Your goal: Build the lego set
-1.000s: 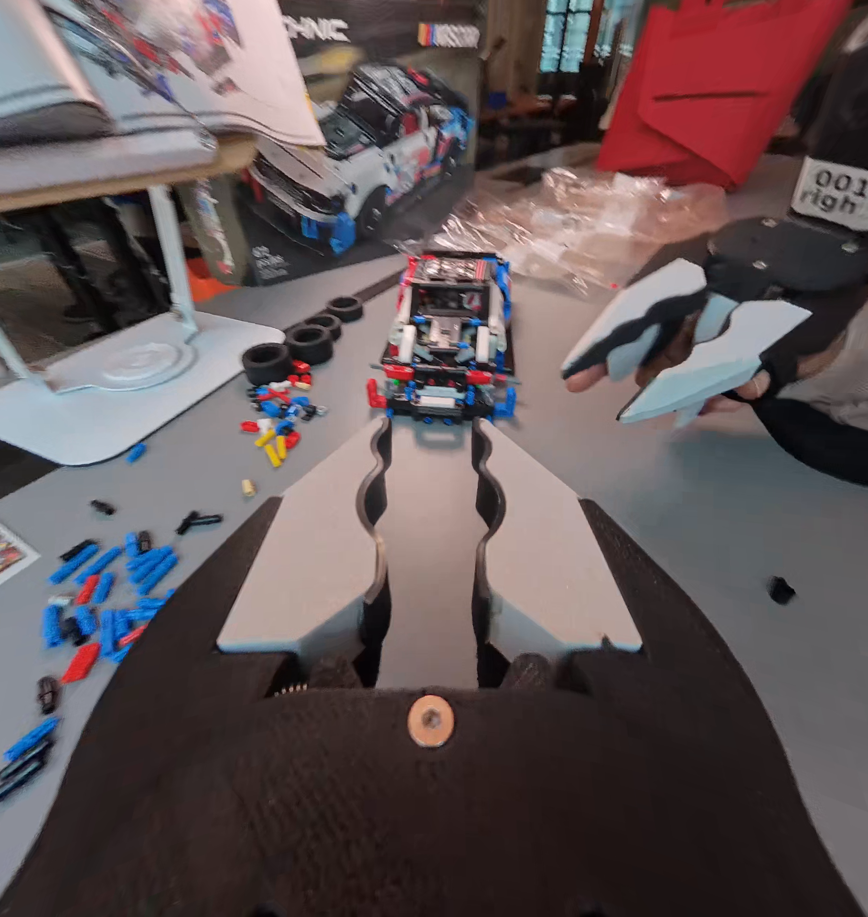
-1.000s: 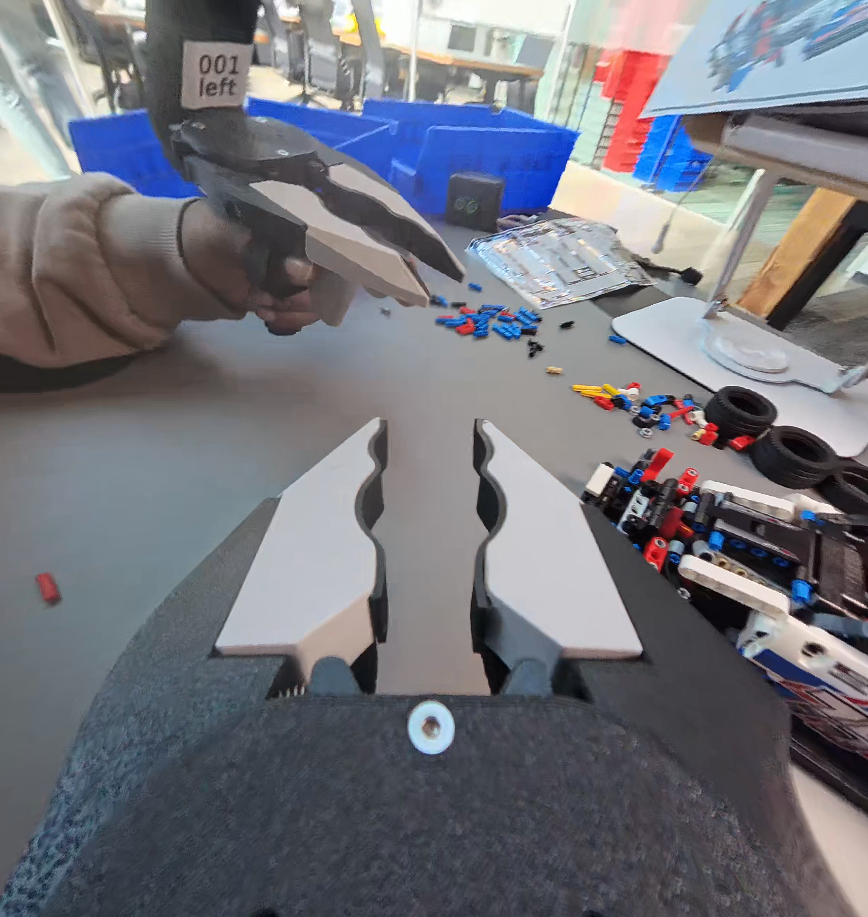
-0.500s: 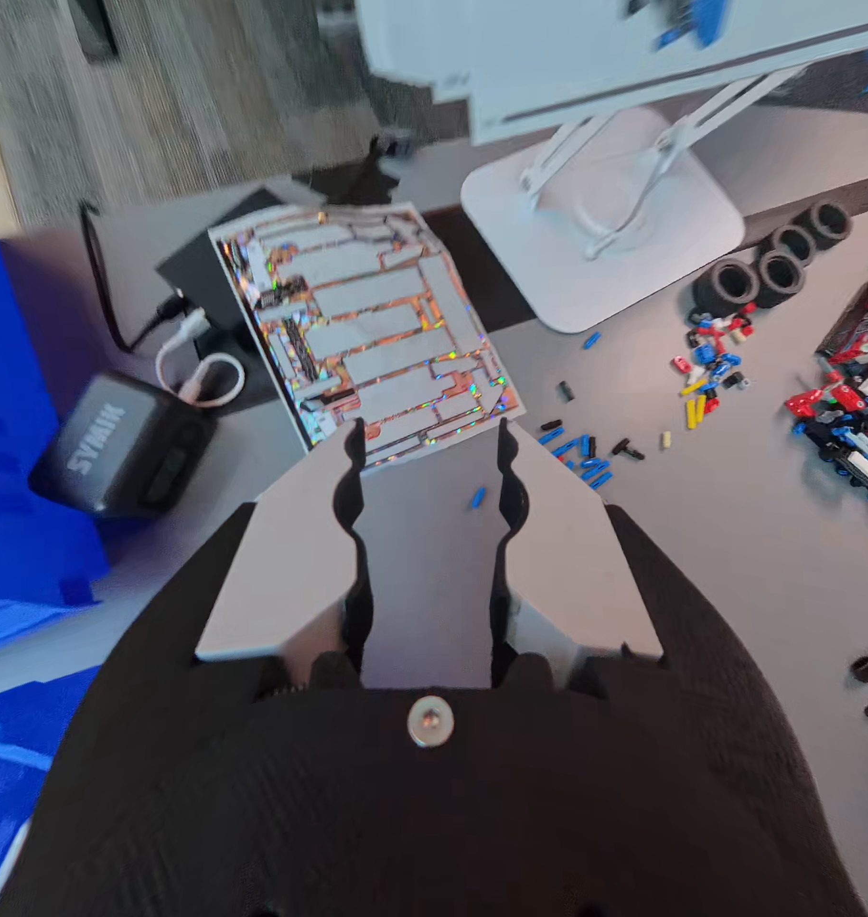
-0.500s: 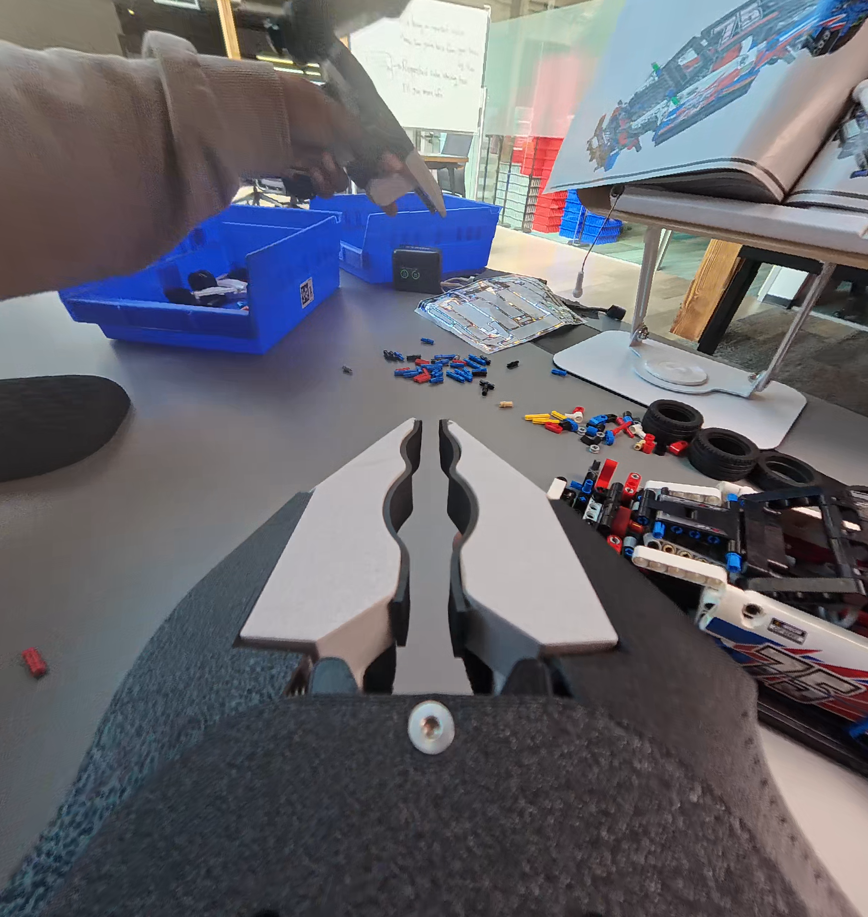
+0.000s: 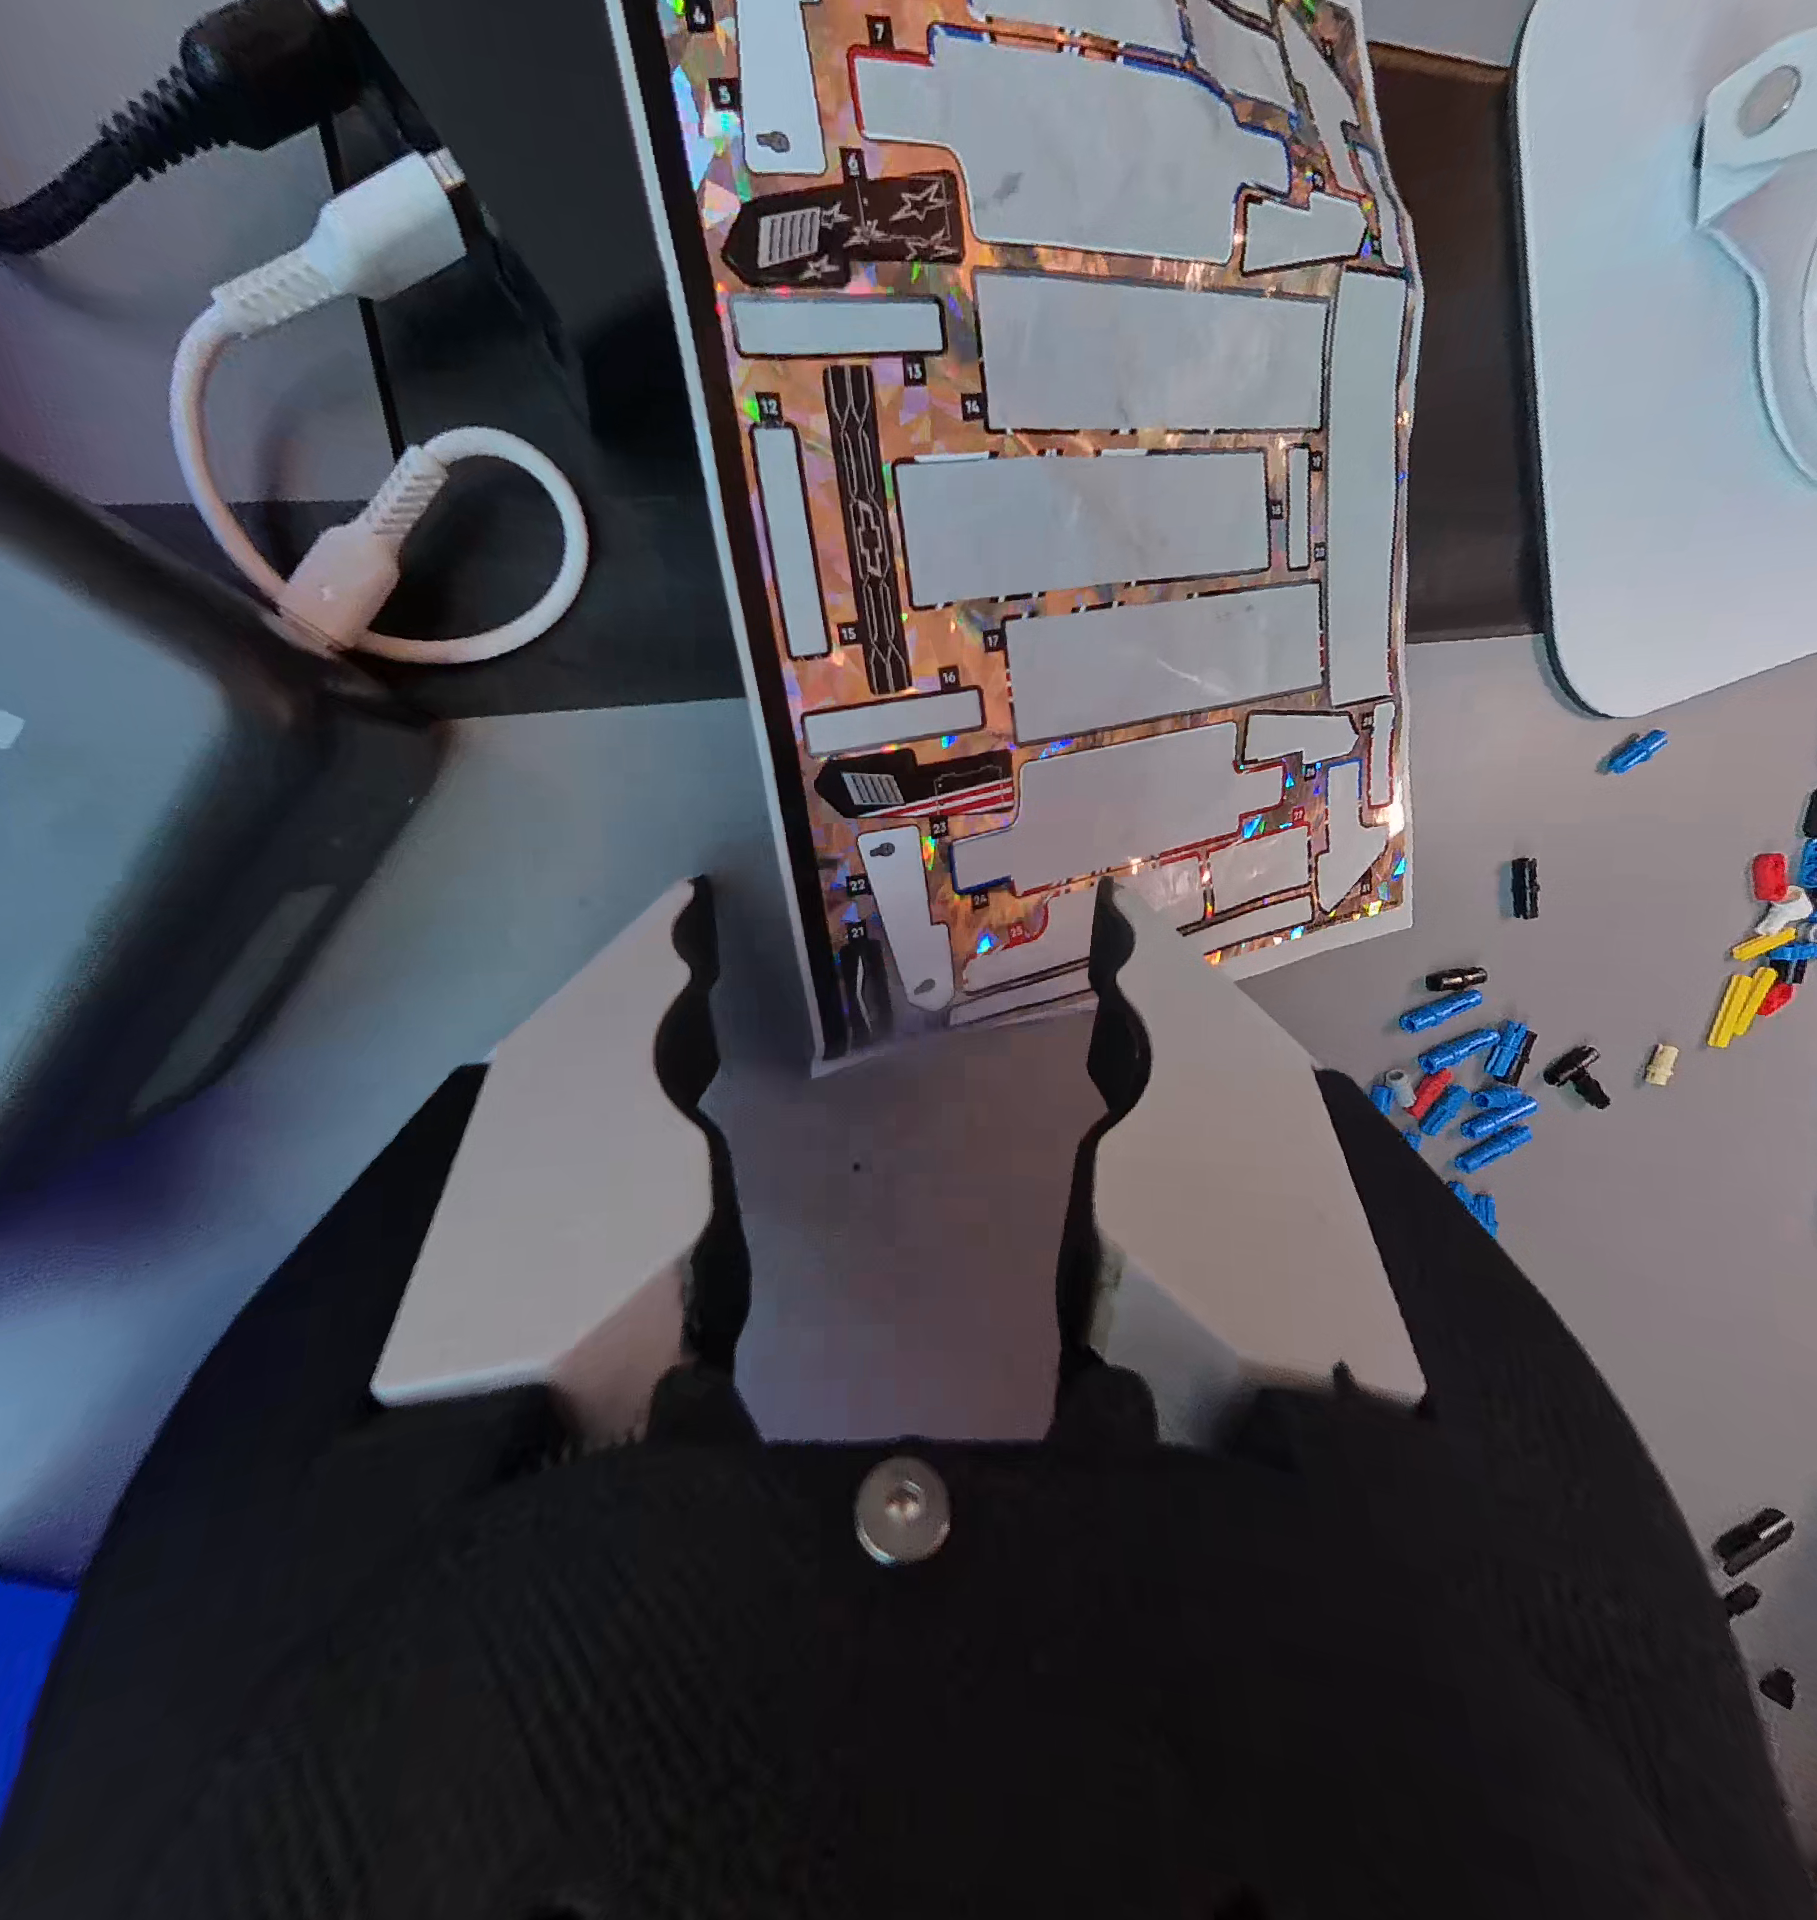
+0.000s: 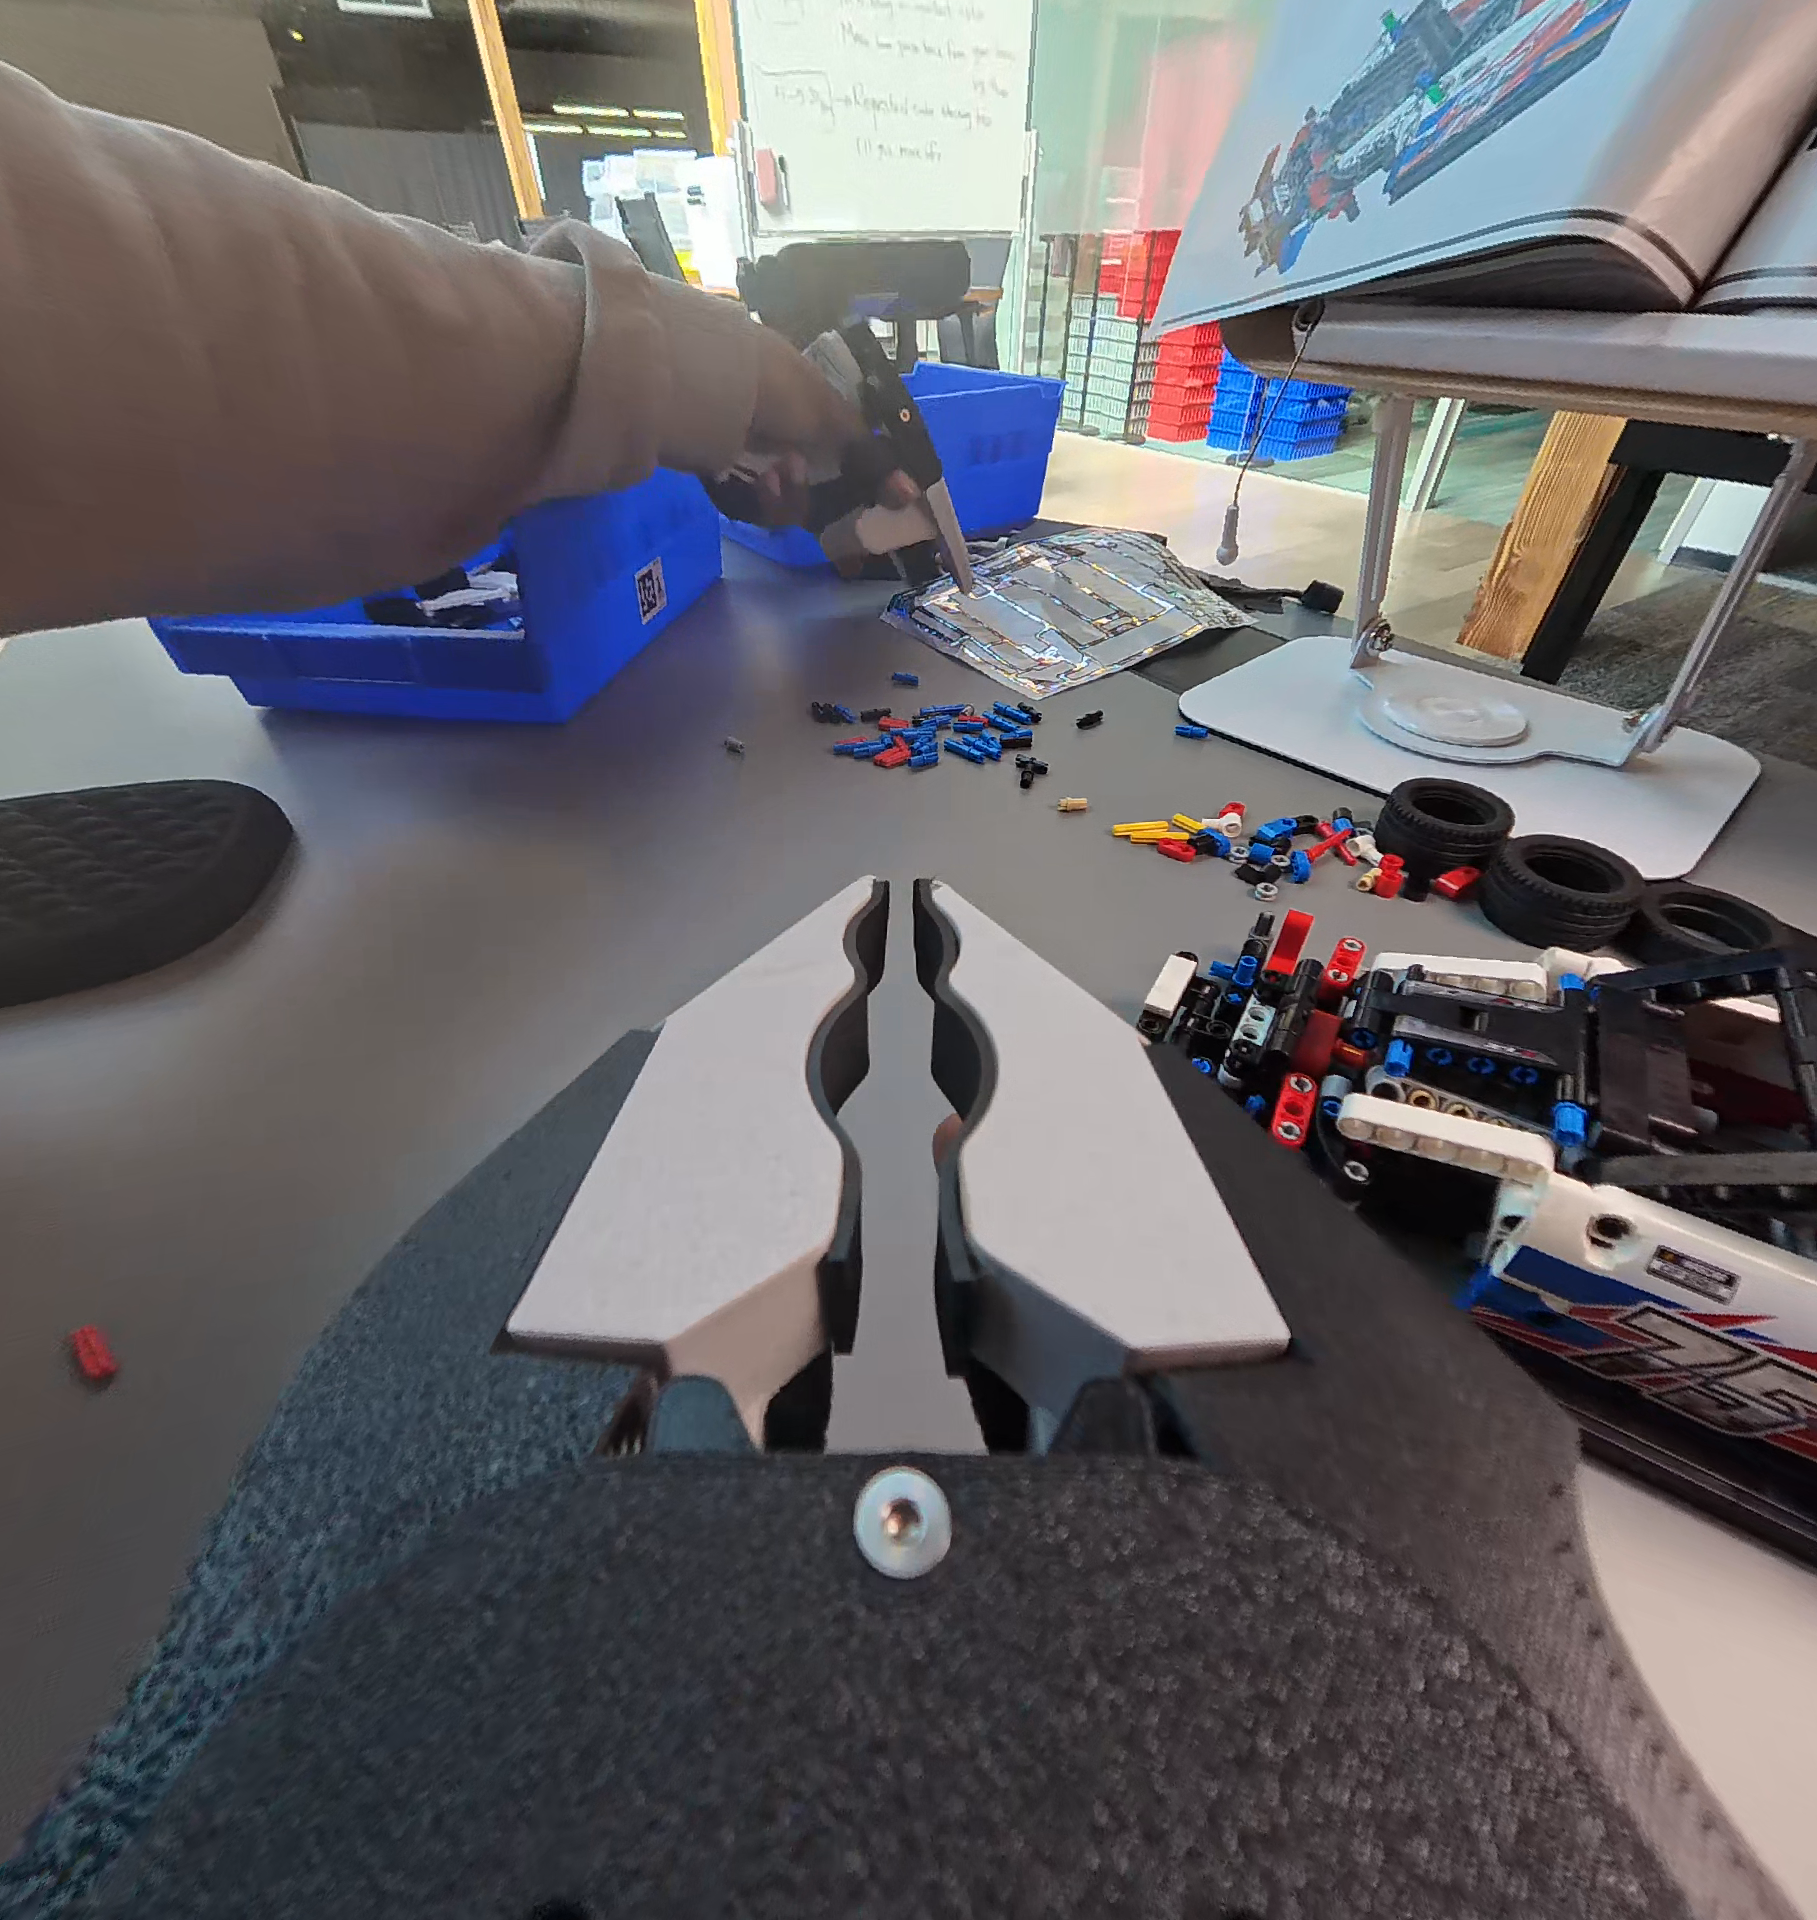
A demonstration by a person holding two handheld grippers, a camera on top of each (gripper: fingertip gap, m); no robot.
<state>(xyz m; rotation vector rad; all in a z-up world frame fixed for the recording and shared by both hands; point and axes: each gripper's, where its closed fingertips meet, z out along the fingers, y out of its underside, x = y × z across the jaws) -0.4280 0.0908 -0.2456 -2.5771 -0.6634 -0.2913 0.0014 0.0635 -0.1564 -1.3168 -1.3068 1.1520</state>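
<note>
Moved: left gripper [image 5: 899, 904] went from facing the car to the far end of the table, now low over the holographic sticker sheet [image 5: 1080, 499]; right gripper [image 6: 901, 883] narrowed from wide to nearly together.
Left tongs: apart, empty, near corner of the sheet between the tips; right fingertip [image 5: 1117, 914] over the sheet's near edge, contact unclear.
Right tongs: slim gap at the tips, nothing gripped, above the grey table [image 6: 468, 987].
Lego set: part-built black, white, red and blue car [image 6: 1527, 1122] on the table just right of the right gripper.
Loose parts: blue and red pins [image 6: 935, 732] in a scatter beyond, mixed yellow/red bits [image 6: 1268, 836] beside three black tyres [image 6: 1558, 883].
Other: blue plastic bin [image 6: 447, 655] far left; white stand base [image 6: 1455, 738] holds the open instruction booklet [image 6: 1506, 145].
</note>
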